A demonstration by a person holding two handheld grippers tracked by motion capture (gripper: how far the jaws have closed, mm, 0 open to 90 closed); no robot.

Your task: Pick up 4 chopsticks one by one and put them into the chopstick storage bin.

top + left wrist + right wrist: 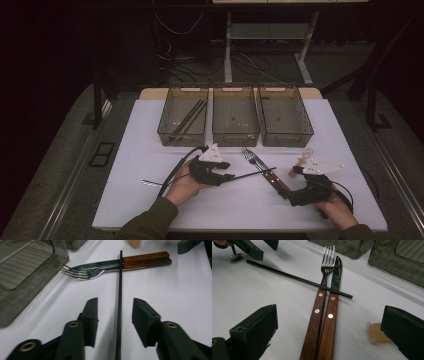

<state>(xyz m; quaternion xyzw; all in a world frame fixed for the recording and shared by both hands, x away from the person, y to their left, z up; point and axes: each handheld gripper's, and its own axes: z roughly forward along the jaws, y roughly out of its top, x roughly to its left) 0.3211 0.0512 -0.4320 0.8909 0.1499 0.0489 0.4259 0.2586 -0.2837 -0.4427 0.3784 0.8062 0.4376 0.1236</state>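
A thin black chopstick point(250, 175) lies on the white table point(150, 125), its far end resting across a fork point(248, 155) and a knife point(261, 169) with wooden handles. In the left gripper view the chopstick point(119, 290) runs between the jaws of my left gripper point(115, 302), with a gap on each side, so the pads do not press it. My left gripper point(227, 171) sits low over the table. My right gripper point(330, 312) stands wide open, its jaws on either side of the two wooden handles point(322, 322) without touching them. It point(291, 181) is at the front right.
Three smoky clear bins stand side by side at the back: the left bin point(182, 137) holds dark chopsticks point(189, 119), beside the middle bin point(235, 137) and the right bin point(287, 137). A small beige translucent piece point(375, 333) lies by my right gripper's jaw.
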